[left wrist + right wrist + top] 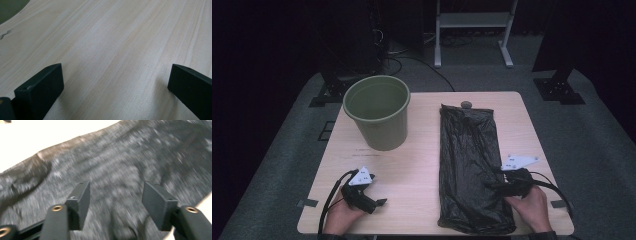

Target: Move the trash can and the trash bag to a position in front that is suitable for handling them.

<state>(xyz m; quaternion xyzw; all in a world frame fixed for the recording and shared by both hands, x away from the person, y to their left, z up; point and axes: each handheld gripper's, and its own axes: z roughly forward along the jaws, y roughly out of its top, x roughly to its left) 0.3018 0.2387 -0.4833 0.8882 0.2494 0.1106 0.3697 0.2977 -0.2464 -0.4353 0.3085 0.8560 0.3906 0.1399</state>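
Nearest the person, the left hand-held gripper (379, 202) rests low on the pale wooden table (412, 165), near its front-left corner. Jaws stand wide apart with only bare wood grain between them; it holds nothing. Judgement: parked, waiting its turn.

On the right side, the right hand-held gripper (489, 185) sits over the near part of the flat, crinkled black plastic bin bag (469, 165), pointing in from the bag's right edge. Its own view is blurred by motion. Jaws are parted, with the black film spread below and between them, and the pads do not press on it: no grip at this moment. Judgement: it is placed here to pick up a fold of the film near the bag's near end, or has let one go; cannot say which.

The bag lies lengthwise from the front edge towards the far edge, right of centre, flat and unopened. A small round grey object (466, 105) lies at its far end; identity unclear.

Further back and left stands the olive-green round plastic bucket (377, 112), upright, empty, well apart from the bag. Judgement: the bag is probably meant to line it; the open mouth faces up, ready.
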